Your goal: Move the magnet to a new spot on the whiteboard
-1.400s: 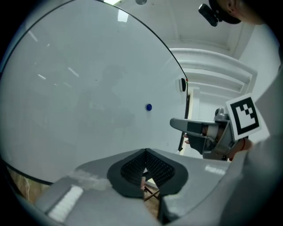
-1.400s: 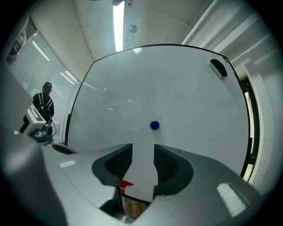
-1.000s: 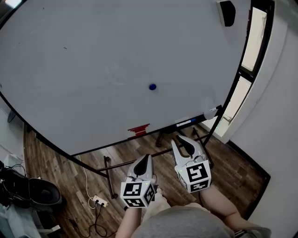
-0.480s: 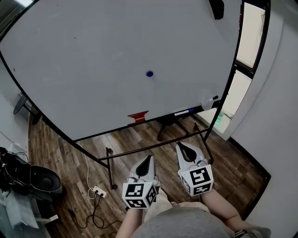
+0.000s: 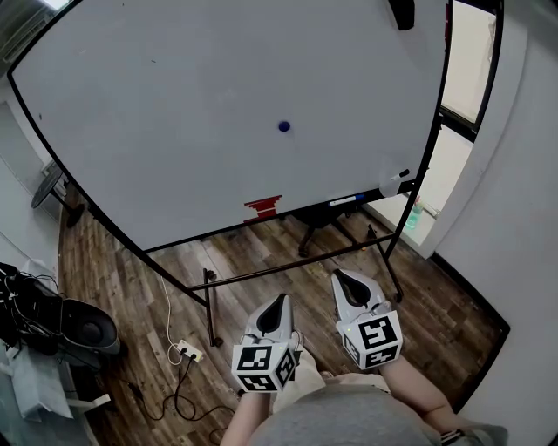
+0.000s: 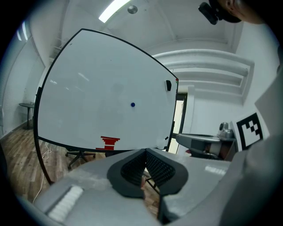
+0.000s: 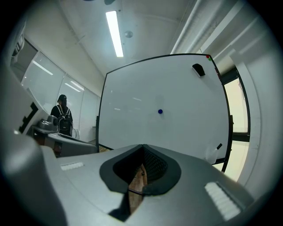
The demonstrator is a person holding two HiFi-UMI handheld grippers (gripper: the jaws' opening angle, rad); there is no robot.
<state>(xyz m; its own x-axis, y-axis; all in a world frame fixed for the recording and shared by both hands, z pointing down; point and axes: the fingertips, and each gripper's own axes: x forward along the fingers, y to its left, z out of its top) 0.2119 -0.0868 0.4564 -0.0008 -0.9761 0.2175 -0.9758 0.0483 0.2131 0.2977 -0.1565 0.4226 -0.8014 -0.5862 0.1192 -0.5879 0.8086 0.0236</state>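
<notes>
whiteboard (image 5: 174, 113): top cut off | black object (image 5: 402, 10): partly cropped | red item (image 5: 262, 207): unidentifiable

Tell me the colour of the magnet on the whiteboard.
Small round magnet: blue, clearest in head view.

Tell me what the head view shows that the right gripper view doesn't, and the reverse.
Head view only: the red patch at the board's bottom edge and the power strip on the floor. Right gripper view only: the ceiling light and a person with a backpack at the left. Both: the whiteboard, the blue magnet on it, and the black eraser near its top right corner.
</notes>
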